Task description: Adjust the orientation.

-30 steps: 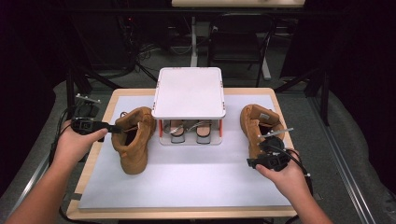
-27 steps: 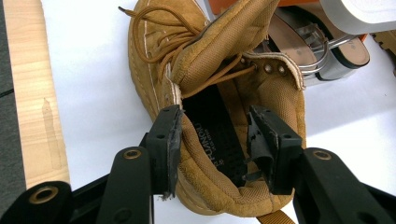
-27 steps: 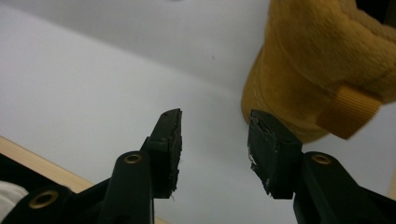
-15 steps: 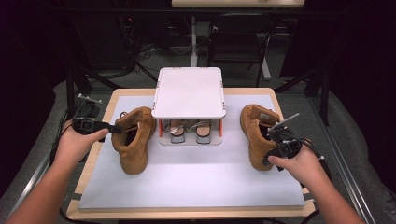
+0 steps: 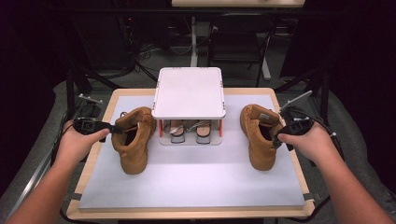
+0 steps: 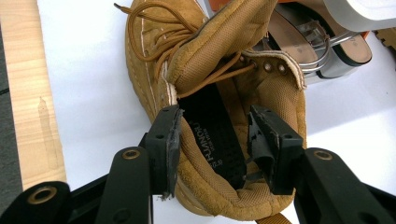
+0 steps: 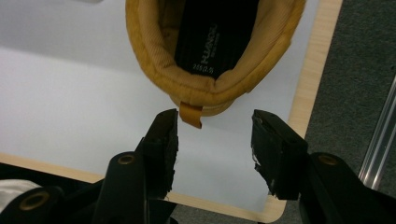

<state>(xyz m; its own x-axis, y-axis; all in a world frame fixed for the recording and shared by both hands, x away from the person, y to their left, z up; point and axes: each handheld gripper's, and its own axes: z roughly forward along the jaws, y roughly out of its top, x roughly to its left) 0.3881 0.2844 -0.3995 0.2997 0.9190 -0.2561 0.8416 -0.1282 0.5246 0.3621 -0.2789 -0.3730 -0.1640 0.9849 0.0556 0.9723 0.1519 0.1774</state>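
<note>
At frame left, left gripper [image 5: 113, 129] clamps left boot [image 5: 134, 140] collar wall; soft padded suede, bulky, grip collar rim. Right gripper [image 7: 214, 135] jaws just widened, empty, behind right boot [image 5: 258, 135] heel, mid-right.

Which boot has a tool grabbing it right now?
The left boot. The left tool has one jaw inside its collar and one outside. The right boot sits free: the right tool is open just behind its heel.
</note>
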